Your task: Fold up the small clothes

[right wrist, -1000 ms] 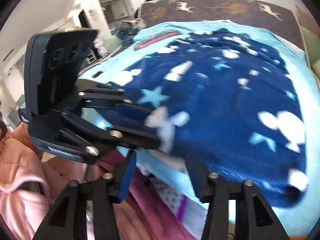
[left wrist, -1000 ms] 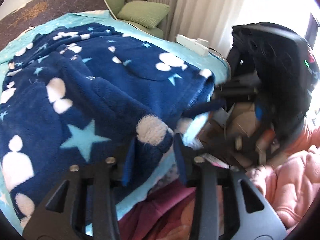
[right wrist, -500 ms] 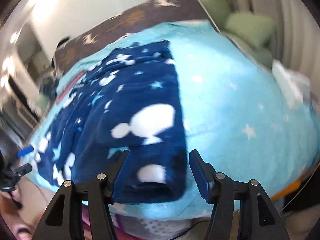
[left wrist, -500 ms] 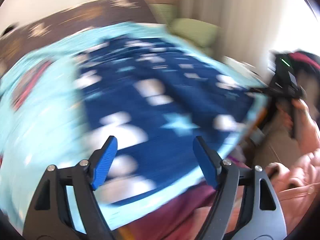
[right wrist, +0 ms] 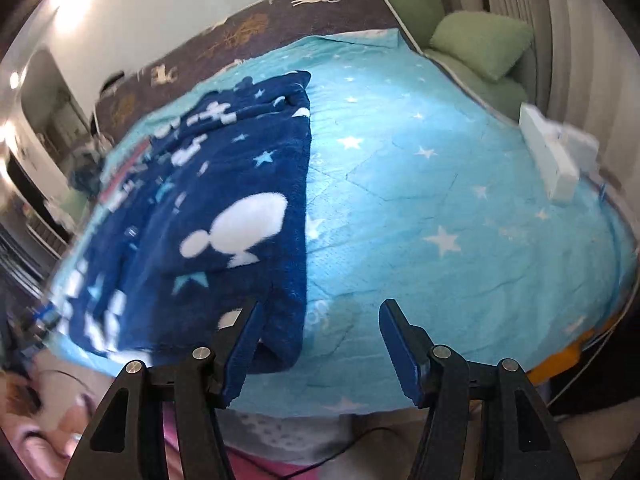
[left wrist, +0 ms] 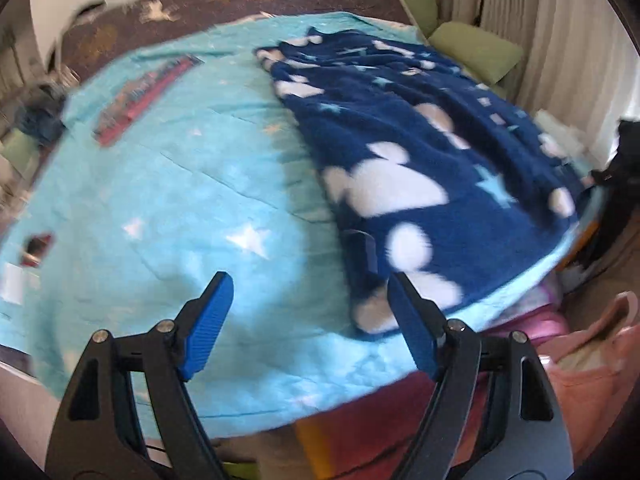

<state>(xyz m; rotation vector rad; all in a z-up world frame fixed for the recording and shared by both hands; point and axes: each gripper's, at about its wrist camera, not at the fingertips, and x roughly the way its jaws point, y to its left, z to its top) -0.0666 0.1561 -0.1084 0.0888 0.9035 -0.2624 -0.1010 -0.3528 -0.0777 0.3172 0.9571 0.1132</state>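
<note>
Fleece (left wrist: pixel 420 168), navy with white shapes and pale stars, lies folded into a long strip on the turquoise bedspread (left wrist: pixel 168 200), its near end at the bed edge. Left gripper (left wrist: pixel 308 320) stands spread and empty: the bare bedspread fills the gap between its blue pads (left wrist: pixel 208 316), and the near corner of the fleece lies just beyond and beside the right-hand fingertip, not between the two. Right gripper (right wrist: pixel 320 344) is likewise released and grasps nothing; its left-hand pad (right wrist: pixel 244 344) sits at the fleece's near right corner, overlapping it in the picture, though contact cannot be confirmed, while the other pad stands over bare bedspread. Judgement: each gripper flanks one long side of the strip, which suits taking both near corners for a further fold away from the person. Fleece edges (right wrist: pixel 306 200) look straight and stacked, so the lengthwise fold appears finished. White box (right wrist: pixel 556 168) rests on the bedspread well beyond the right gripper's right finger, and green cushions (right wrist: pixel 480 42) lie past the far corner, clear of the work. Risk noted: thick pile may slip from a shallow pinch.
</note>
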